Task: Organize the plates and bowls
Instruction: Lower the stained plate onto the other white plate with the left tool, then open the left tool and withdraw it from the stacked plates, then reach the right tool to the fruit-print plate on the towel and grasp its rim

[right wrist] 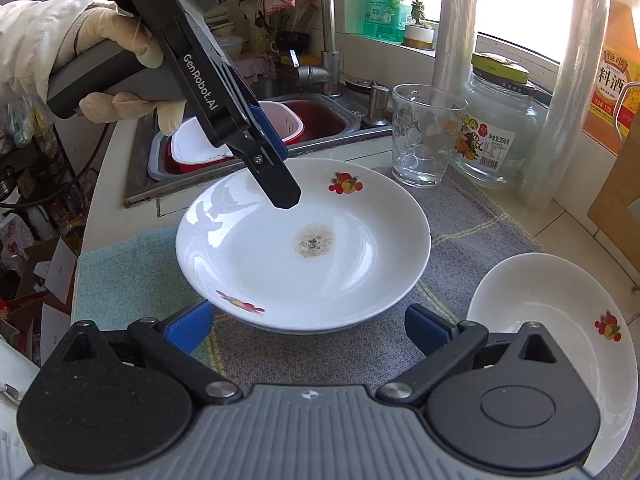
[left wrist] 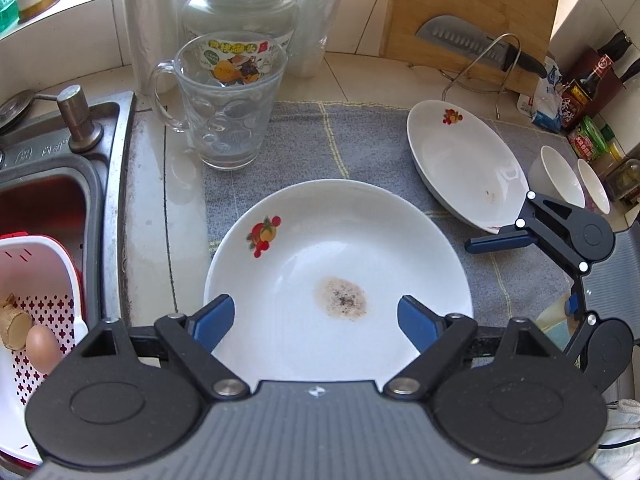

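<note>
The stained plate (right wrist: 304, 240) lies flat on the grey cloth (right wrist: 460, 216) in the middle of the desk (left wrist: 148, 216), a brown speckled patch at its centre. A second plate (left wrist: 464, 168) sits well apart to its right, tilted up on its far side, and two small white bowls (left wrist: 568, 180) stand just beyond it.

A gloved hand (right wrist: 120, 72) holds the left gripper (right wrist: 280, 184) steeply nose-down above the plate's far-left rim. The right gripper (right wrist: 308, 324) points down at a gentler slant from the near side.

Only the right wrist view shows the hand, the tap (right wrist: 326, 20) and the sink (right wrist: 320, 116). Only the left wrist view shows the bowls, the cutting board (left wrist: 472, 8) with its knife (left wrist: 476, 46), and an egg (left wrist: 40, 346) in the white strainer (left wrist: 44, 280).

The left gripper's jaws stand well apart over the plate, gripping nothing. The right gripper's jaws are also wide apart, empty, just short of the plate's near rim.
</note>
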`<state>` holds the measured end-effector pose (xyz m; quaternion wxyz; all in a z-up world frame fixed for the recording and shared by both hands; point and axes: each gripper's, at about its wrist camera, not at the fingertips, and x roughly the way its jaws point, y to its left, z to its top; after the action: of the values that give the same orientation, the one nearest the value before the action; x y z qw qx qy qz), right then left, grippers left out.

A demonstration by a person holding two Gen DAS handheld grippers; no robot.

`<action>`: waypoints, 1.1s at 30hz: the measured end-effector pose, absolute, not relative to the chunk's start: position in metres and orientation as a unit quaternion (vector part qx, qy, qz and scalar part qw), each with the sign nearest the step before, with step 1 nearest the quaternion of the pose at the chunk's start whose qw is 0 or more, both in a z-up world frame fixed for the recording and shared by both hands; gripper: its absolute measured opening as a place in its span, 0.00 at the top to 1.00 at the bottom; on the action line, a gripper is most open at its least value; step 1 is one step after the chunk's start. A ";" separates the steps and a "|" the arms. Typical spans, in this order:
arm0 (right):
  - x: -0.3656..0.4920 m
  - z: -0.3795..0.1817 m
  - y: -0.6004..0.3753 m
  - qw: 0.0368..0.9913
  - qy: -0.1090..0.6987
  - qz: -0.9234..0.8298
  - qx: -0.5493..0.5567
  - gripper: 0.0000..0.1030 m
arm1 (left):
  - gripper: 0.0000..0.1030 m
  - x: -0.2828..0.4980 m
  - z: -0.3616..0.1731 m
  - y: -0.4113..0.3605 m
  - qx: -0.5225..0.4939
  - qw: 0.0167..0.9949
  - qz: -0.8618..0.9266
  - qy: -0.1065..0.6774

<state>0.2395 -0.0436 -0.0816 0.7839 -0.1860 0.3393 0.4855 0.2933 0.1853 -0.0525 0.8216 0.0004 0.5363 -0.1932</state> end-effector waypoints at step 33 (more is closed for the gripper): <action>0.245 -0.030 -0.198 0.888 0.355 0.256 -0.143 0.00 | 0.08 0.210 -0.047 0.006 0.099 0.924 -0.161 0.334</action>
<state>0.2452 -0.1980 -0.0301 0.8875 -0.1433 0.3553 0.2560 0.2100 0.0058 -0.0472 0.9235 0.0990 0.3338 -0.1610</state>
